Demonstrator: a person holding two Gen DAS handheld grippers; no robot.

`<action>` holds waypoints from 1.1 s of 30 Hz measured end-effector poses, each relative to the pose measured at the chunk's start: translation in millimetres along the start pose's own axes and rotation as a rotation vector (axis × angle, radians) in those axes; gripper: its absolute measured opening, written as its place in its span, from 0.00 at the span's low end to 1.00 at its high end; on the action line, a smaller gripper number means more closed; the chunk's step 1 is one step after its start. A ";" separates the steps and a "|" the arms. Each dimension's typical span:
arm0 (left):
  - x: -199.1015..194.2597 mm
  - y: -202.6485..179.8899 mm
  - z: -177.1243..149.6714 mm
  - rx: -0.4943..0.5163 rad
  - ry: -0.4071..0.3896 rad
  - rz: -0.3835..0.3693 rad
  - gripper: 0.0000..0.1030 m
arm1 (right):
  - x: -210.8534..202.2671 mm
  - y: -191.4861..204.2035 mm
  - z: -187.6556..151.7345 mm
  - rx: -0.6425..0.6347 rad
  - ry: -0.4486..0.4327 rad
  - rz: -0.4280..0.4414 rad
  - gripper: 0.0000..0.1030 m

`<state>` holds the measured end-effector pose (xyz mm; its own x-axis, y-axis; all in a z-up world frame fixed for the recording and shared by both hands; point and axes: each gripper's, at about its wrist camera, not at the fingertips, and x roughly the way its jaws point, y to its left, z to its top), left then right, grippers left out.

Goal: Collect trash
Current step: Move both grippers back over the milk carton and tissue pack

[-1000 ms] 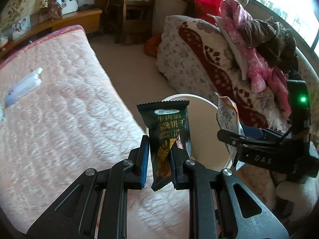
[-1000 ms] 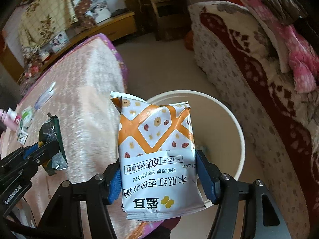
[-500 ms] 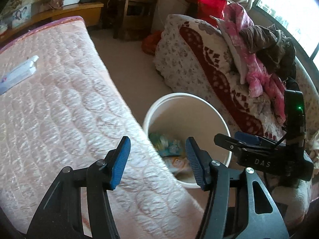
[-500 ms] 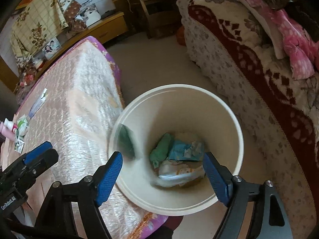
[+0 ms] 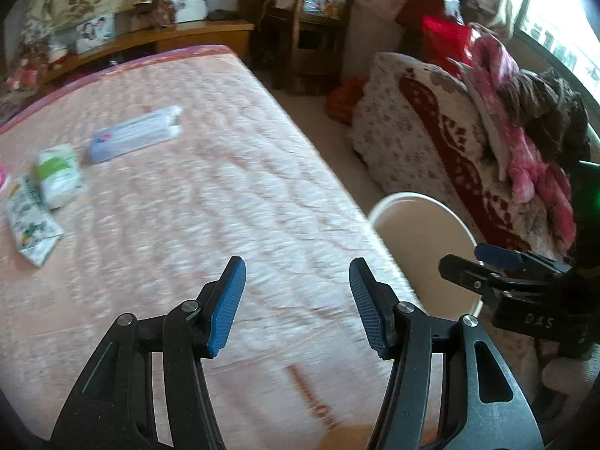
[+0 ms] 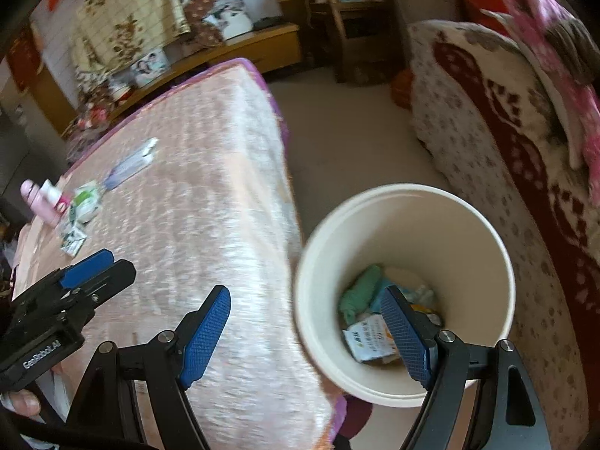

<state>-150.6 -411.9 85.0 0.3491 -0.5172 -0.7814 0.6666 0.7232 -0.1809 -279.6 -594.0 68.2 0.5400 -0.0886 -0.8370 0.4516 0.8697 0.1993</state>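
Observation:
A cream round bin [image 6: 405, 225] stands on the floor by the bed's corner, with several wrappers [image 6: 371, 333] lying inside; its rim shows in the left wrist view [image 5: 423, 202]. My left gripper [image 5: 298, 307] is open and empty over the pink bed [image 5: 210, 195]. My right gripper [image 6: 307, 332] is open and empty, over the bin's near left rim. On the bed lie a blue-white box [image 5: 135, 135], a green-white packet [image 5: 60, 176] and a printed sachet [image 5: 32, 232].
A sofa [image 6: 506, 157] with piled clothes flanks the bin on the right. A pink bottle [image 6: 37, 198] lies at the bed's far left. Wooden shelves [image 5: 315, 26] and a low cabinet [image 5: 150, 41] stand at the back, with bare floor [image 6: 345, 142] between bed and sofa.
Both grippers opened and dropped their snack packets into the bin. Both have since swung left, toward the bed, and the bed's litter has come into the left wrist view.

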 end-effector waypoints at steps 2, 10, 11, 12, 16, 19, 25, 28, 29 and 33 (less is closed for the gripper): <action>-8.1 19.3 -1.4 -0.027 -0.006 0.025 0.54 | 0.3 16.8 2.3 -0.023 -0.004 0.022 0.78; -33.4 110.7 3.3 -0.163 -0.026 0.170 0.54 | 15.6 89.2 4.4 -0.133 0.017 0.113 0.78; -32.6 123.2 8.0 -0.182 -0.025 0.185 0.54 | 18.0 98.4 4.2 -0.146 0.021 0.121 0.78; -30.8 135.5 13.4 -0.201 -0.029 0.208 0.54 | 20.8 106.7 4.6 -0.158 0.024 0.128 0.78; -14.0 169.1 37.2 -0.237 -0.043 0.305 0.54 | 27.4 133.2 4.9 -0.197 0.036 0.155 0.78; 1.8 187.3 45.1 -0.229 -0.010 0.376 0.54 | 32.1 148.0 5.5 -0.218 0.047 0.167 0.78; -10.4 231.9 33.2 -0.195 0.028 0.473 0.54 | 46.6 172.0 16.2 -0.238 0.064 0.213 0.78; -23.4 262.9 21.8 -0.244 0.048 0.485 0.54 | 58.4 188.8 23.6 -0.253 0.066 0.244 0.78; -29.8 274.1 17.5 -0.275 0.047 0.462 0.54 | 62.7 195.5 26.3 -0.257 0.067 0.255 0.78; -45.2 295.6 10.7 -0.359 0.033 0.348 0.54 | 82.1 228.7 38.4 -0.274 0.061 0.334 0.78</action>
<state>37.7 -179.6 73.3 0.4859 -0.2066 -0.8493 0.2430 0.9653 -0.0958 -104.7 -421.1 64.7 0.5780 0.2406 -0.7797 0.0501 0.9433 0.3283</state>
